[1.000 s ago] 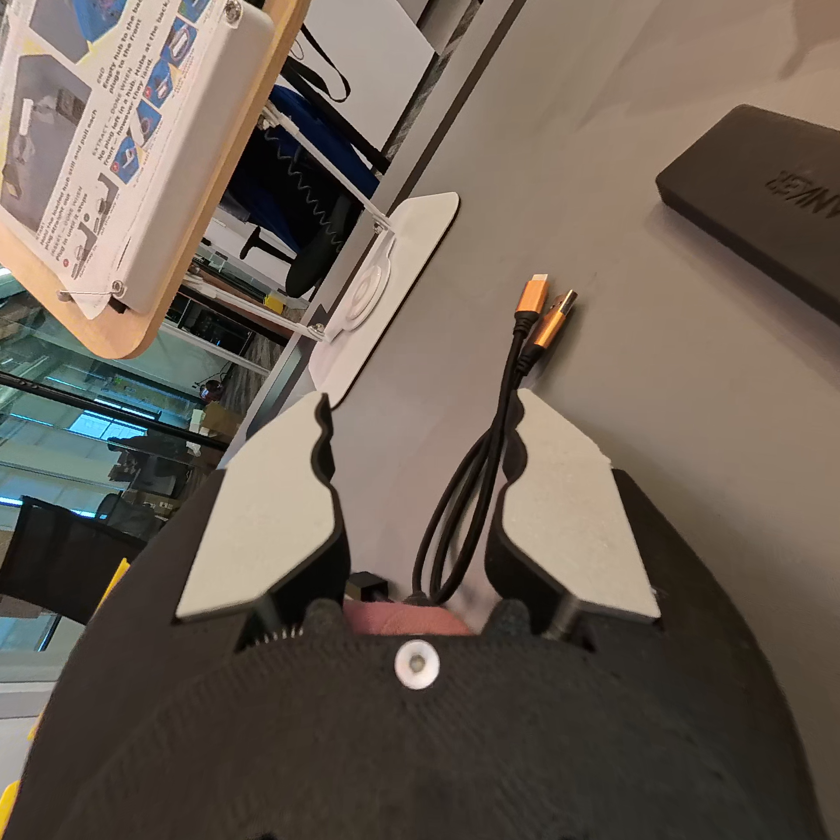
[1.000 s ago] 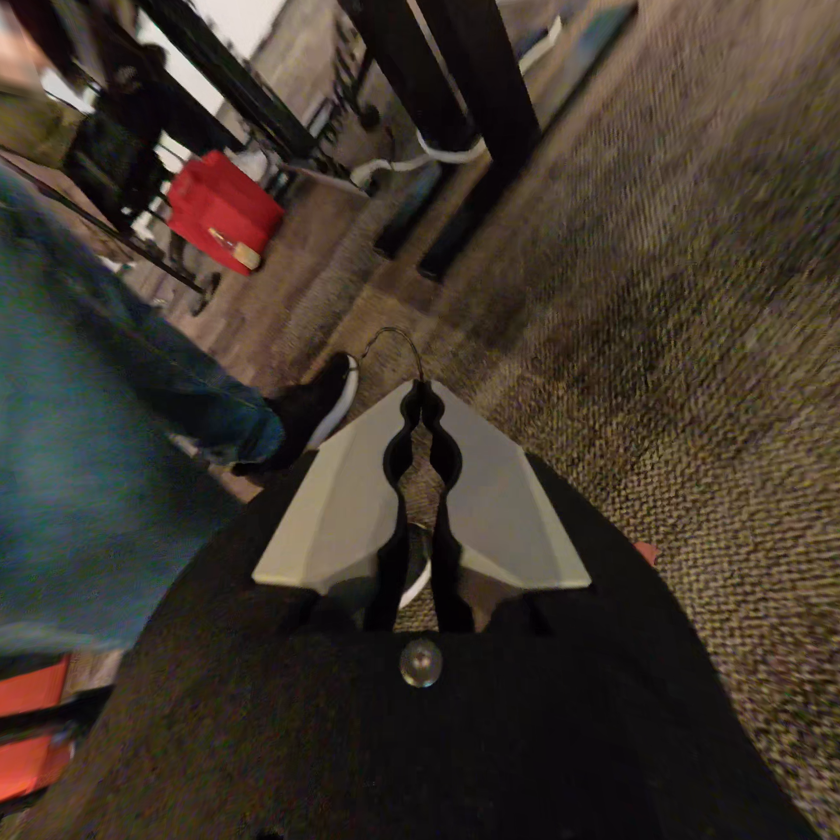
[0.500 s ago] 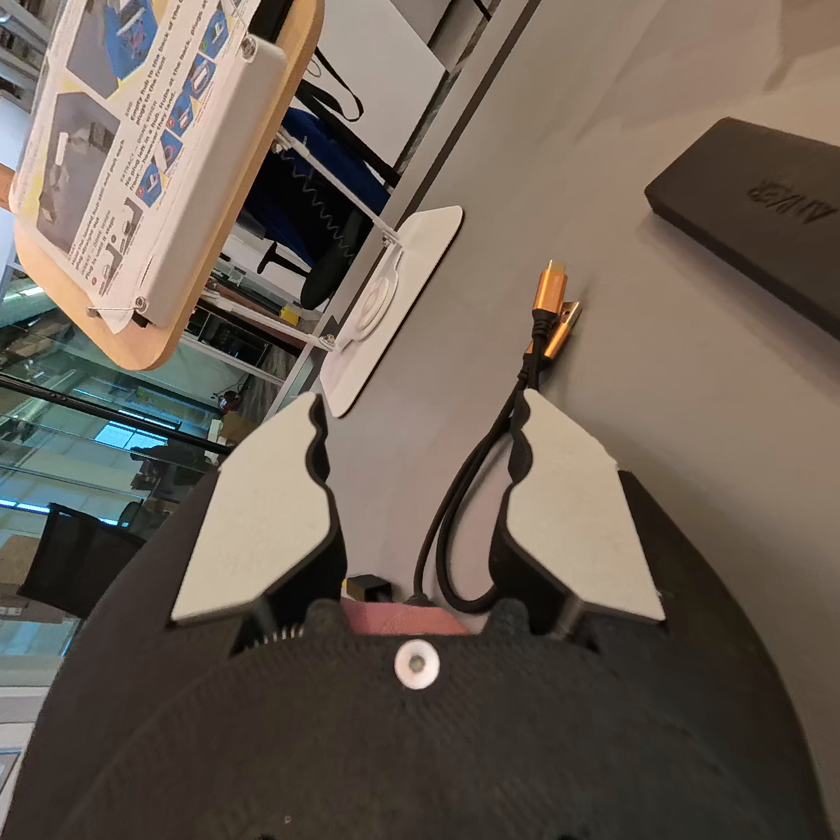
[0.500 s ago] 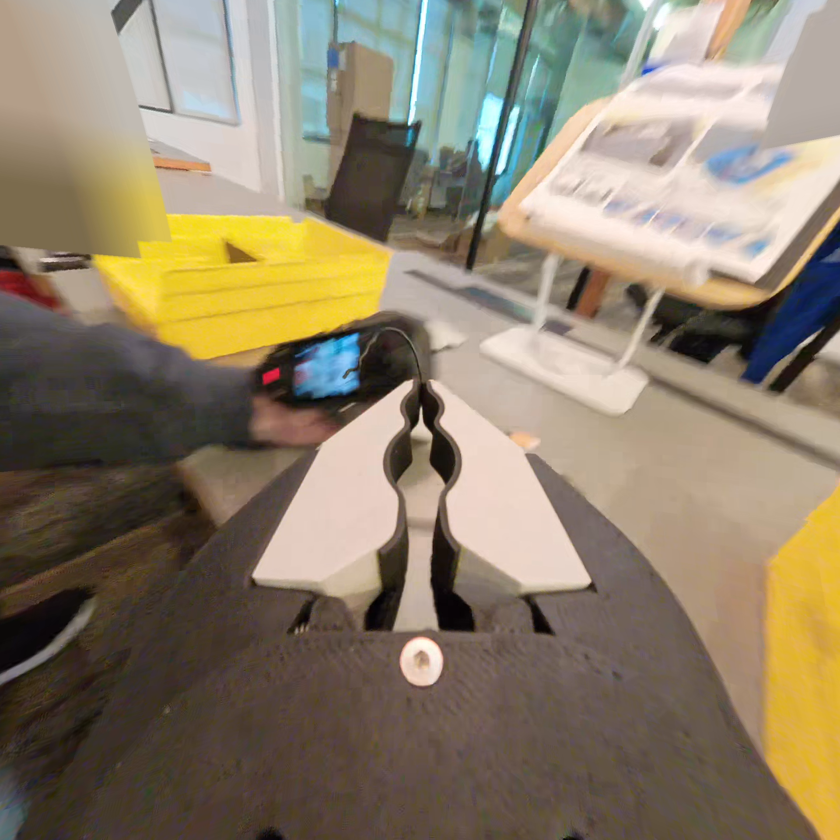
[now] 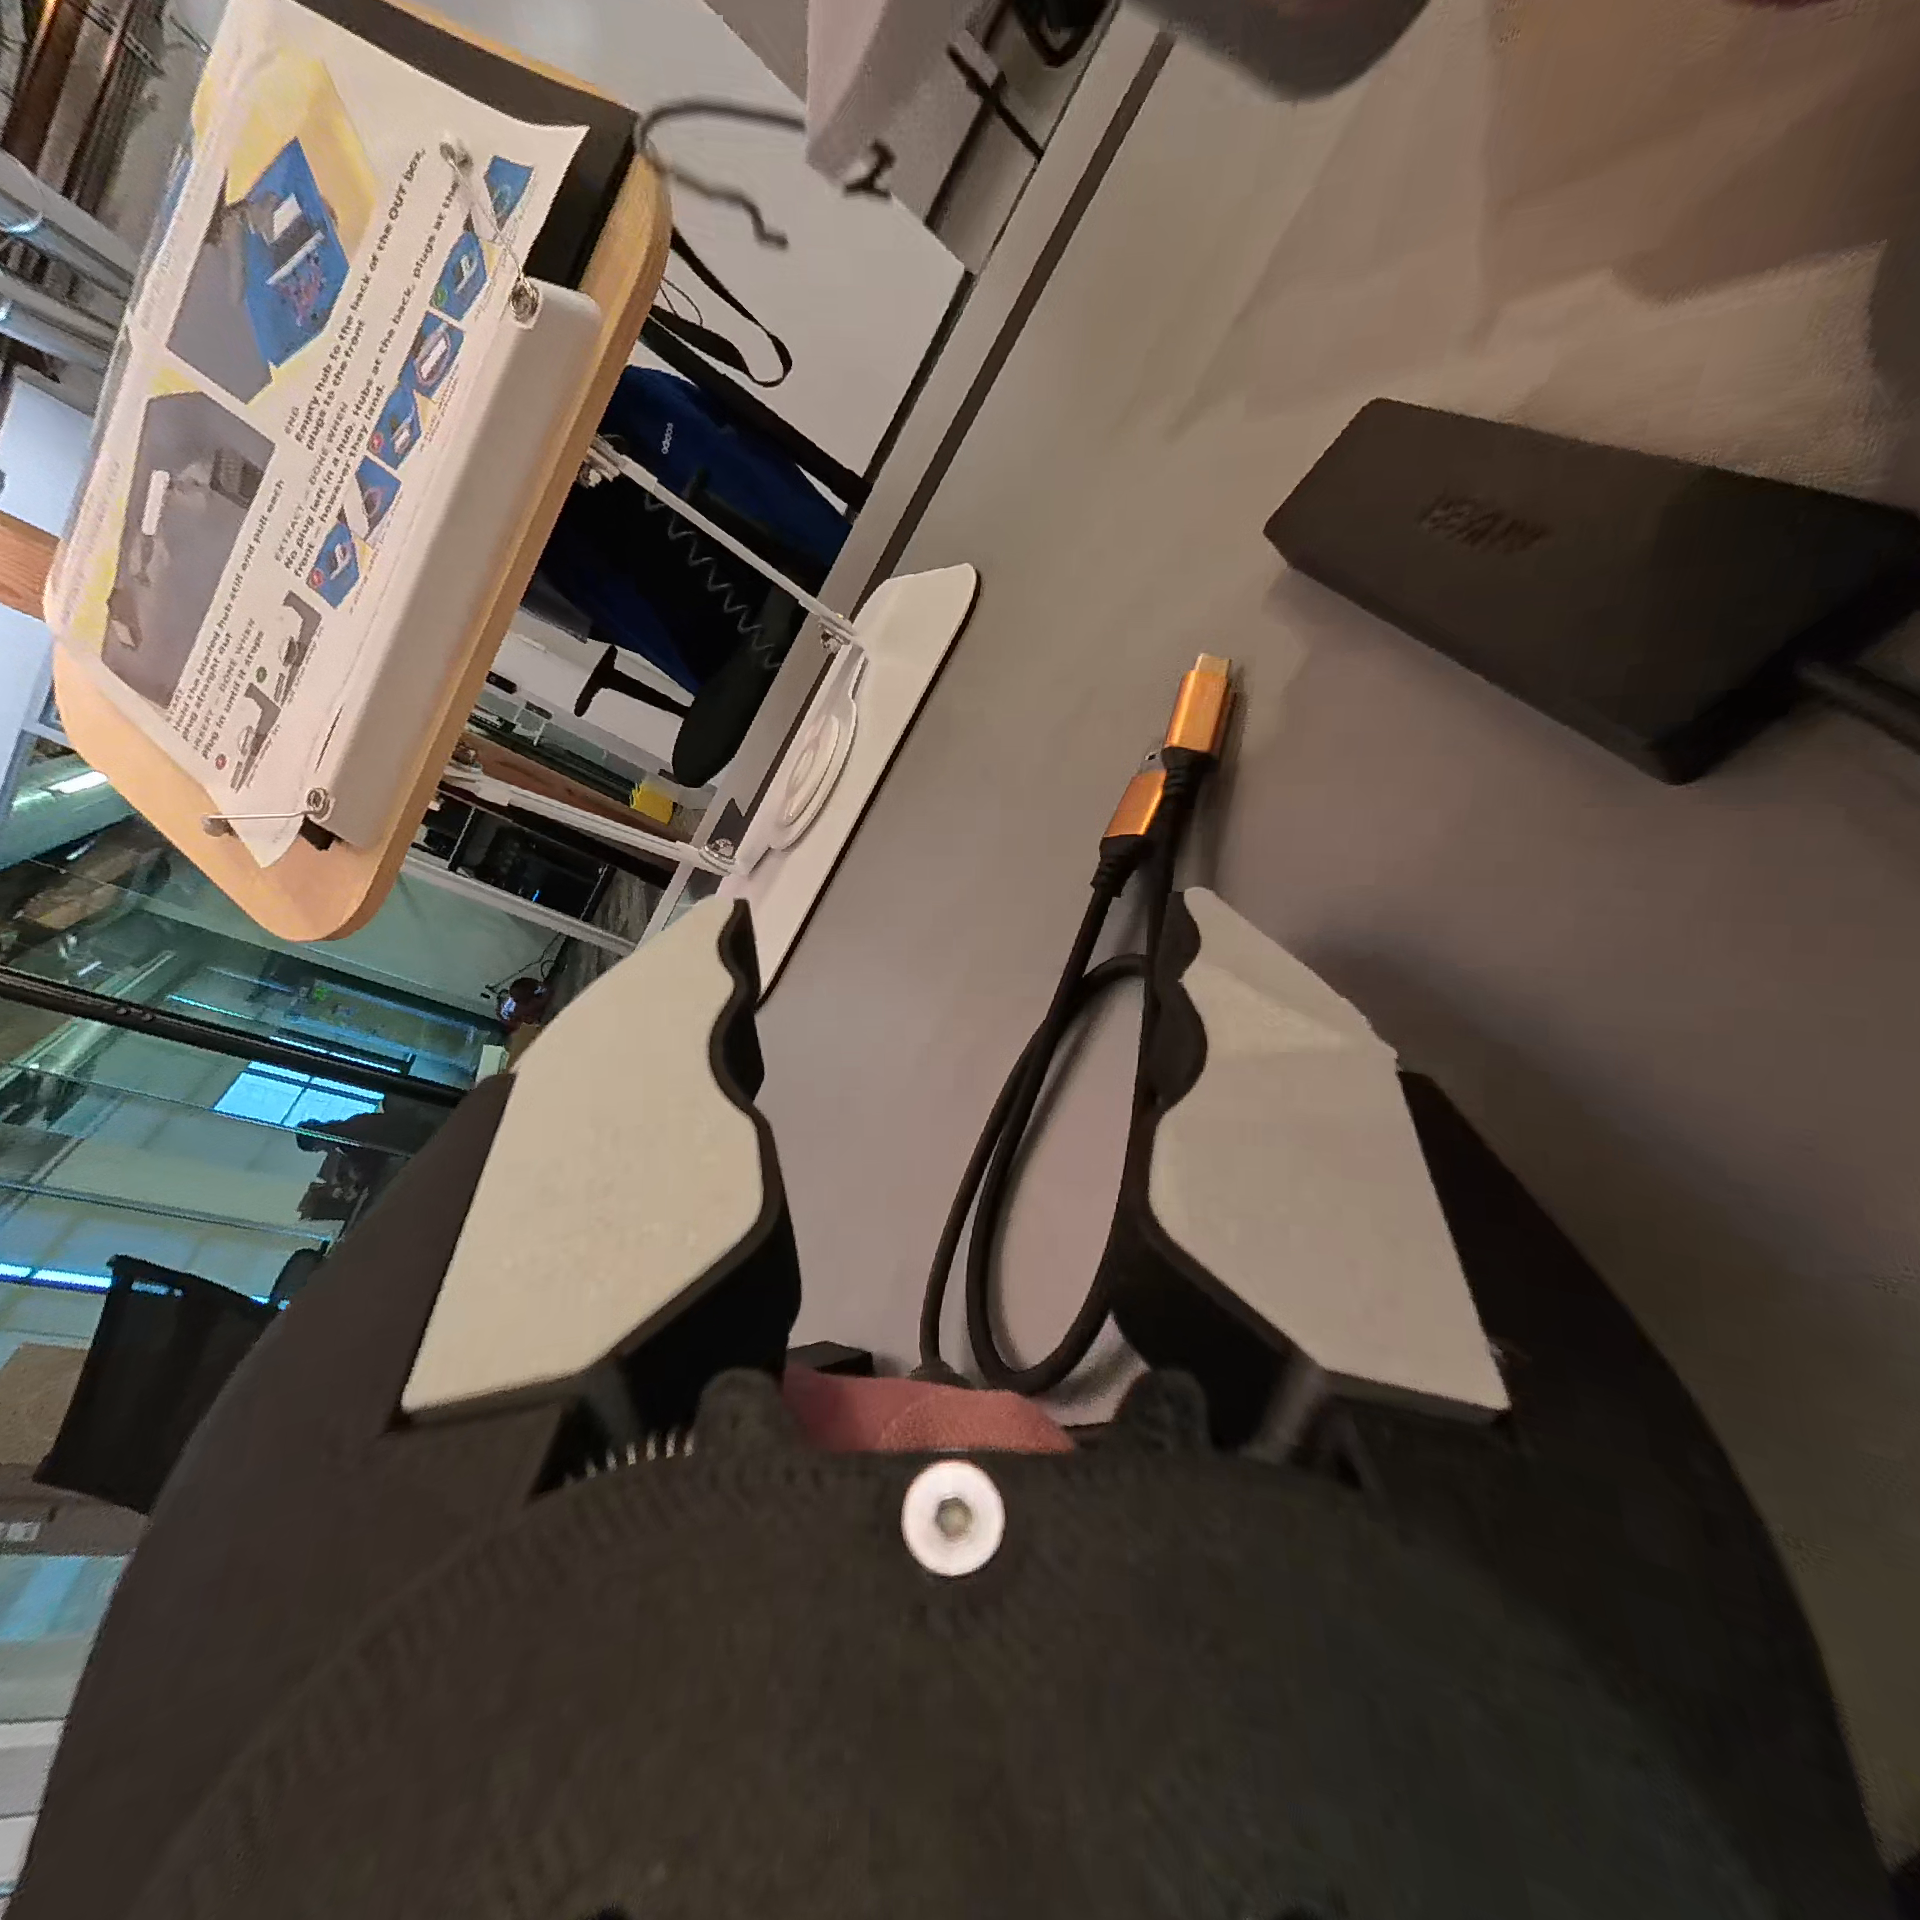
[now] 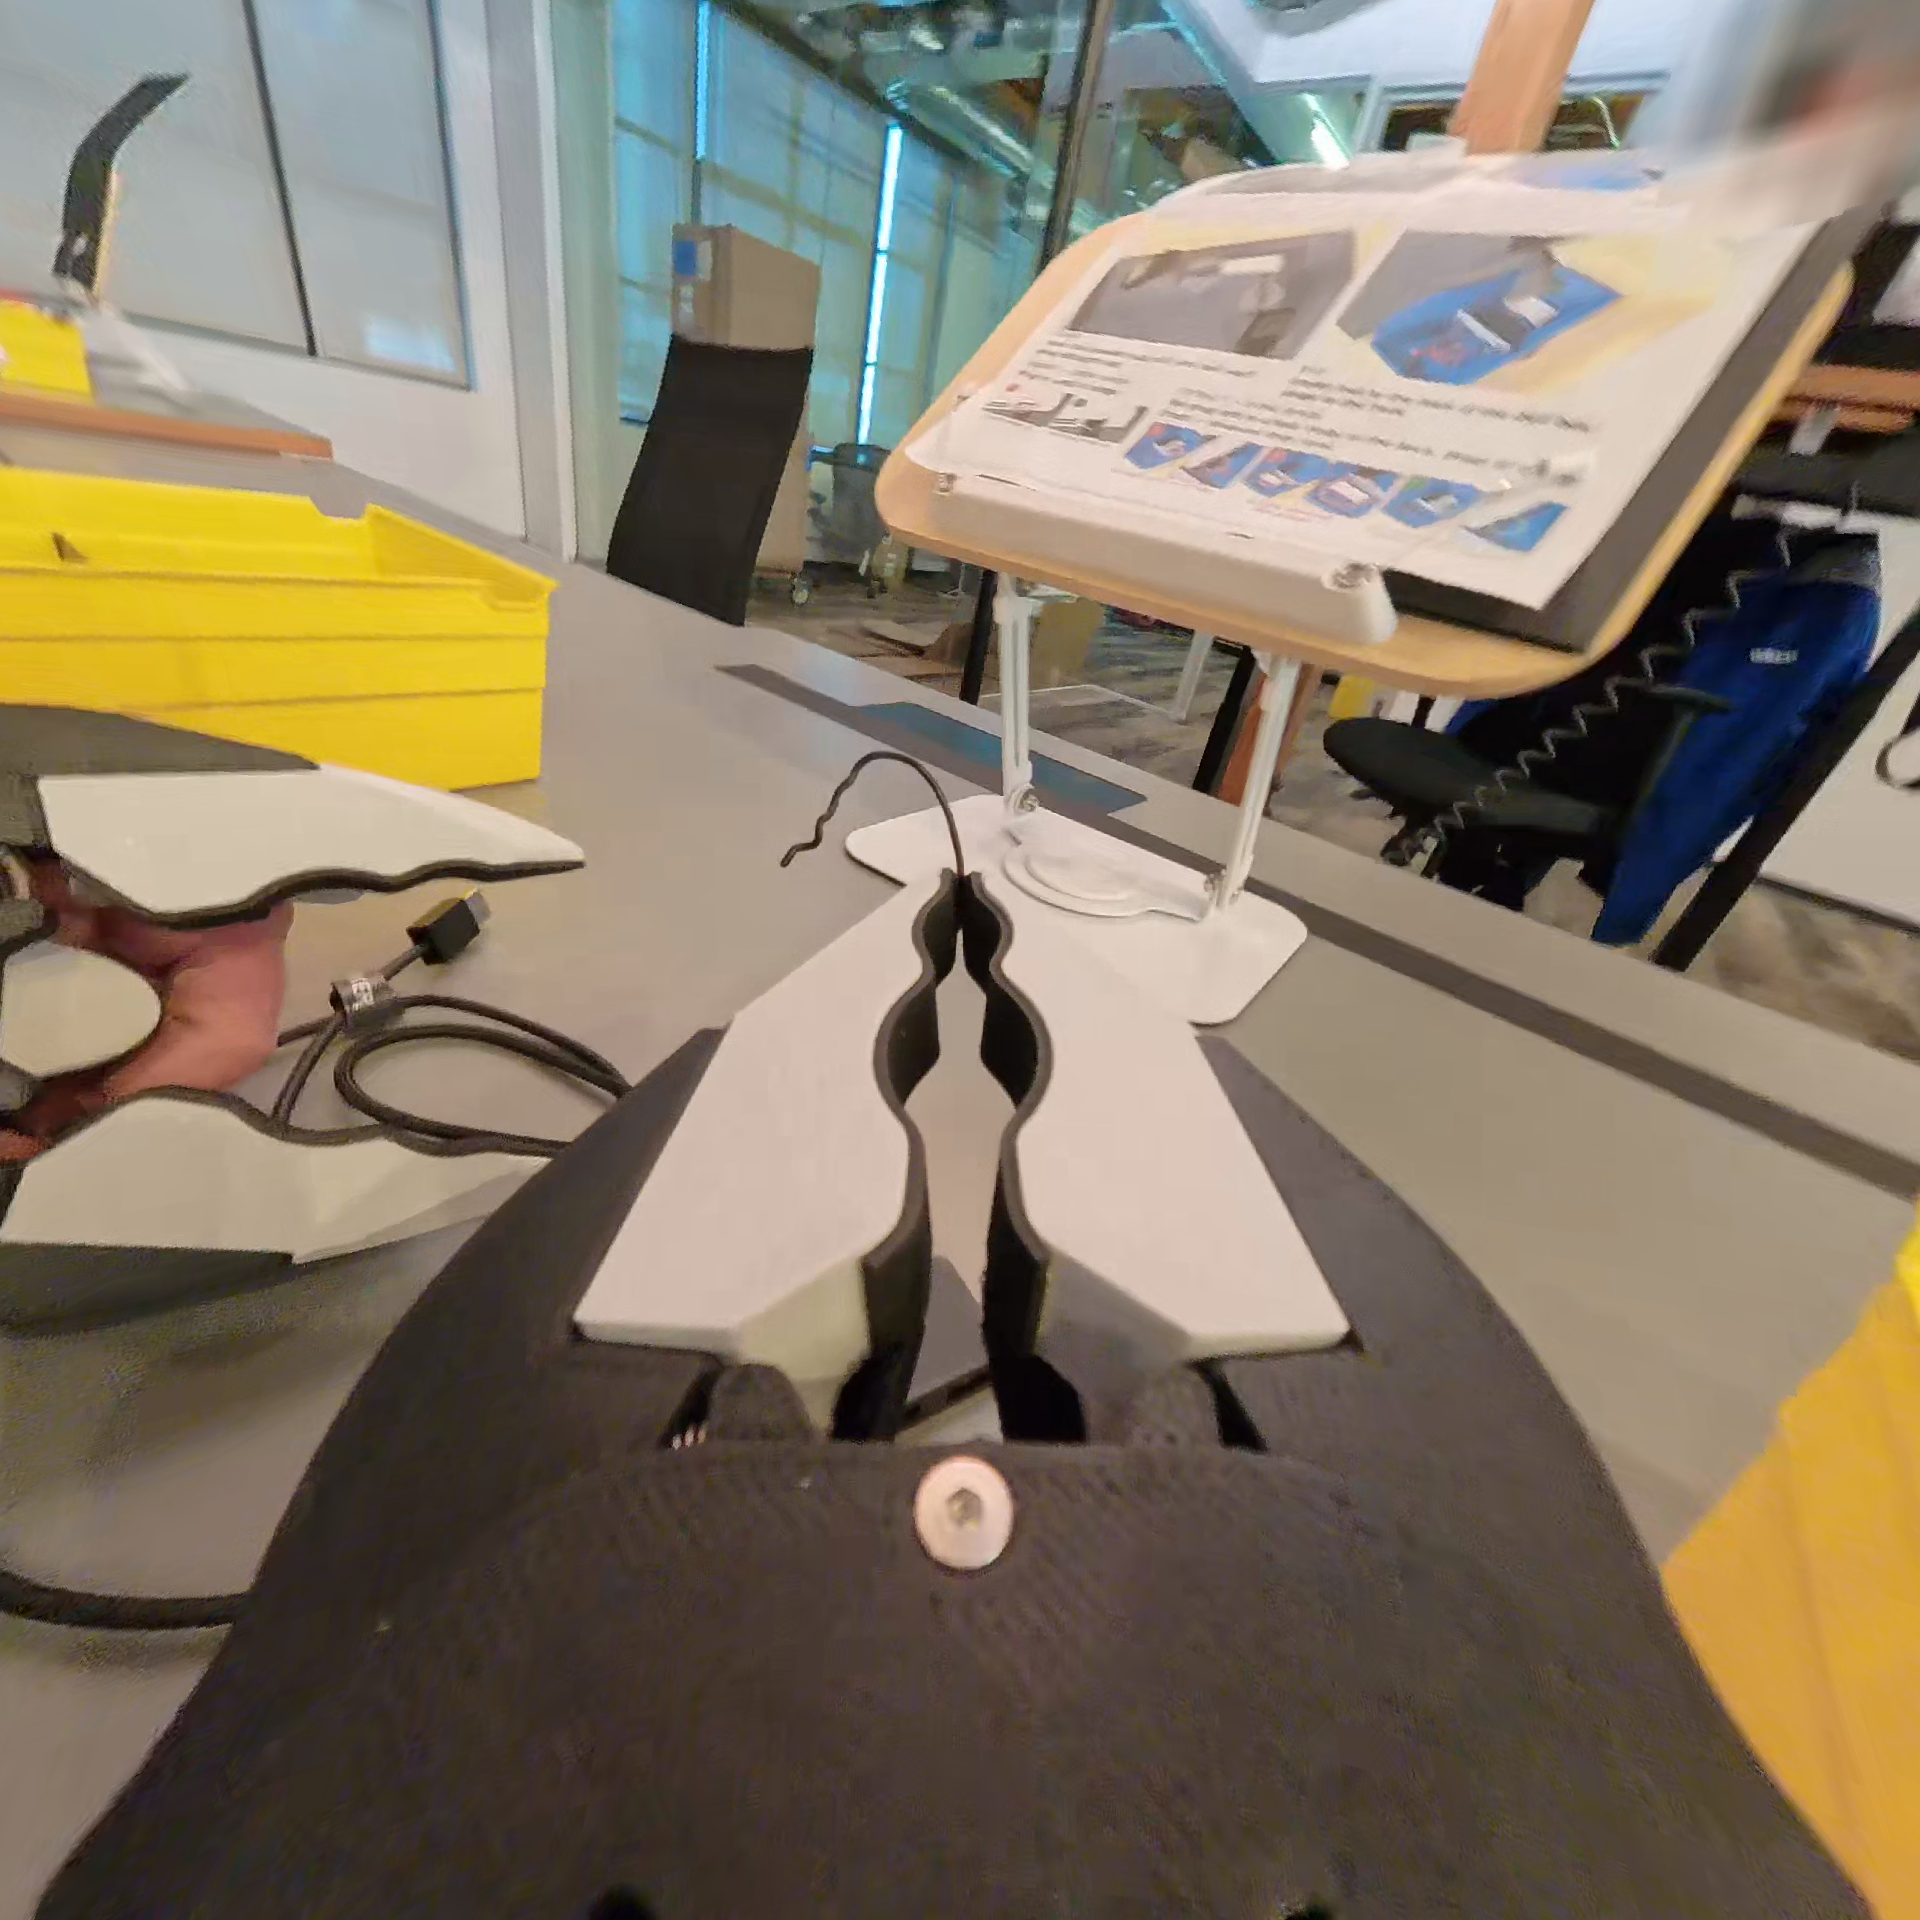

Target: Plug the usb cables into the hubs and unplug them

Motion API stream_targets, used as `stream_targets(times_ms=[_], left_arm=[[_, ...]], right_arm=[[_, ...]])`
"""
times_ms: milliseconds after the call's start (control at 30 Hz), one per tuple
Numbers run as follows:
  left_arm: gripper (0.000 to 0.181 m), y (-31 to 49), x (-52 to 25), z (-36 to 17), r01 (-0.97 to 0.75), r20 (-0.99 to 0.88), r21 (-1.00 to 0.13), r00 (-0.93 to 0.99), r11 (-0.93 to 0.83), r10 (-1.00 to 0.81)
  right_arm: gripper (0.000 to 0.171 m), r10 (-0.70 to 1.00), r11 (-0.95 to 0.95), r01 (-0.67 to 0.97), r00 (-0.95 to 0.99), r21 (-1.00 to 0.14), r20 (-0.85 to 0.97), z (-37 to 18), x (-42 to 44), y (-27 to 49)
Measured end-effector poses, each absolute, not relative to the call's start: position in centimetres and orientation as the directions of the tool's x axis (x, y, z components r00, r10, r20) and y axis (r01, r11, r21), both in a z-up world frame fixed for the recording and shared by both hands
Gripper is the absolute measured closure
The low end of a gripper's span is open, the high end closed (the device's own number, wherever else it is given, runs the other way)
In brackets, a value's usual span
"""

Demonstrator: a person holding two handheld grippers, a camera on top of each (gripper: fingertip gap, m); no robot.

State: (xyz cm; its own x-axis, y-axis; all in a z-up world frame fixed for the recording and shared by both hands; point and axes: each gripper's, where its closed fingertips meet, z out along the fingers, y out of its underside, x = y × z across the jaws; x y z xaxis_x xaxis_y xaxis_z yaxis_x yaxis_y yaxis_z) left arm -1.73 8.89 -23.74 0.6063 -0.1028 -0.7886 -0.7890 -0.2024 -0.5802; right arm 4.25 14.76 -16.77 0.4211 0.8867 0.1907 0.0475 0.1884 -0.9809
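Observation:
My left gripper [image 5: 961, 914] is open just above the grey table [image 5: 1507, 1039]. A black USB cable [image 5: 987, 1174] lies looped between its fingers, close to the right one. The cable's two orange plugs [image 5: 1195, 717] lie just past the tips. A black hub [image 5: 1590, 582] lies farther right. My right gripper [image 6: 961, 883] is shut on a thin, curled black wire [image 6: 894, 769] that sticks out of its tips. It hovers over the table [image 6: 1455, 1091]. The left gripper [image 6: 312, 862] shows open at its left. A black cable with a black plug [image 6: 447, 925] lies there.
A white stand [image 6: 1091, 883] holding a wooden board with an instruction sheet [image 6: 1330, 416] stands at the table's far edge; it also shows in the left wrist view [image 5: 862, 707]. A yellow bin [image 6: 260, 623] sits at the left, and another yellow object [image 6: 1818, 1558] is at the right.
My right gripper has swung up from the carpet to over the table, still shut on the thin wire. My left gripper stays open; the cable loop between its fingers has widened.

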Motion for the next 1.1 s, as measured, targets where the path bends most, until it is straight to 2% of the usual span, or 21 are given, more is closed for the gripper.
stream_targets(times_ms=[33, 133, 467, 567, 867, 1100], left_arm=[[0.109, 8.9, -1.7, -23.7, -0.791, -0.790, -0.578, 0.604, -0.200, -0.103], [0.111, 8.8, -1.6, -23.8, -0.796, -0.795, -0.572, 0.597, -0.197, -0.105], [0.109, 8.4, -1.4, -23.7, -0.797, -0.802, -0.567, 0.592, -0.208, -0.082], [0.103, 8.5, -1.7, -23.5, -0.782, -0.788, -0.586, 0.611, -0.214, -0.074], [0.104, 8.3, -1.2, -23.6, -0.782, -0.781, -0.592, 0.616, -0.196, -0.103], [0.101, 8.3, -1.3, -23.4, -0.773, -0.772, -0.604, 0.628, -0.194, -0.098]], right_arm=[[0.171, 0.886, 0.165, 0.022, 0.435, -0.986, 0.158, -16.6, 4.7, 15.0], [0.171, 0.885, 0.143, -0.002, 0.448, -0.990, 0.127, -16.5, 5.2, 15.1], [0.171, 0.862, 0.157, 0.188, 0.453, -0.969, 0.228, -18.8, 3.6, 15.4], [0.171, 0.862, 0.148, 0.162, 0.462, -0.976, 0.208, -18.5, 3.9, 15.5], [0.171, 0.870, 0.128, 0.110, 0.465, -0.986, 0.165, -17.9, 4.4, 15.4], [0.171, 0.871, 0.124, 0.202, 0.447, -0.971, 0.205, -19.1, 3.7, 15.2]])
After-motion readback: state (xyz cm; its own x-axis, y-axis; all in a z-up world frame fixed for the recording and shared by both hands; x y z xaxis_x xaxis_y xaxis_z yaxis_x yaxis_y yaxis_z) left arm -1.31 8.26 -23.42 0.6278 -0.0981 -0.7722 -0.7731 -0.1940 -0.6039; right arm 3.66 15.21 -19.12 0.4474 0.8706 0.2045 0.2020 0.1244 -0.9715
